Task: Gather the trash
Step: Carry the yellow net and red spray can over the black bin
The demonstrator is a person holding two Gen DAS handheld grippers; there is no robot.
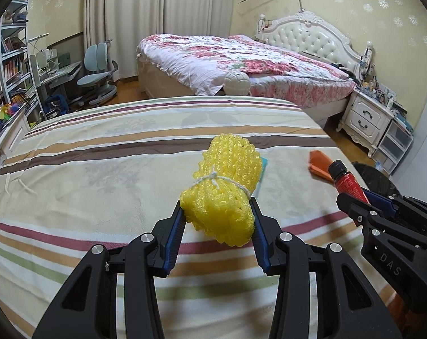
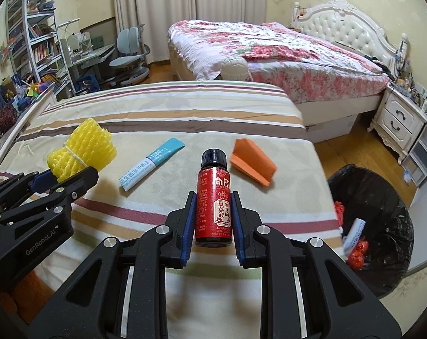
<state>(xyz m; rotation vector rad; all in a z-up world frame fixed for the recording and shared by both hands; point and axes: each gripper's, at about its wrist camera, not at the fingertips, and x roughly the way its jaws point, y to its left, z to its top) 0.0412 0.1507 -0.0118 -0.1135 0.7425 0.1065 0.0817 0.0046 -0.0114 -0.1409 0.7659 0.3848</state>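
Pinched between the right gripper [image 2: 213, 197] pads, a small red bottle [image 2: 213, 197] stands upright above the striped bed [image 2: 185, 107]. Left gripper [image 1: 217, 212] squeezes a yellow foam net [image 1: 224, 186] tied with string. Both loads should swing right and release squarely over the black-lined bin [image 2: 383, 197], low enough not to bounce out. A blue sachet [image 2: 151, 166] and orange folded paper [image 2: 253, 163] lie on the bed.

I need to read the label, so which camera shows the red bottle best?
The right wrist view: the red bottle stands upright and centred in the right hand-held gripper, its label facing the lens. The left wrist view catches only its cap and upper body at the right edge, tilted, label too small to read.
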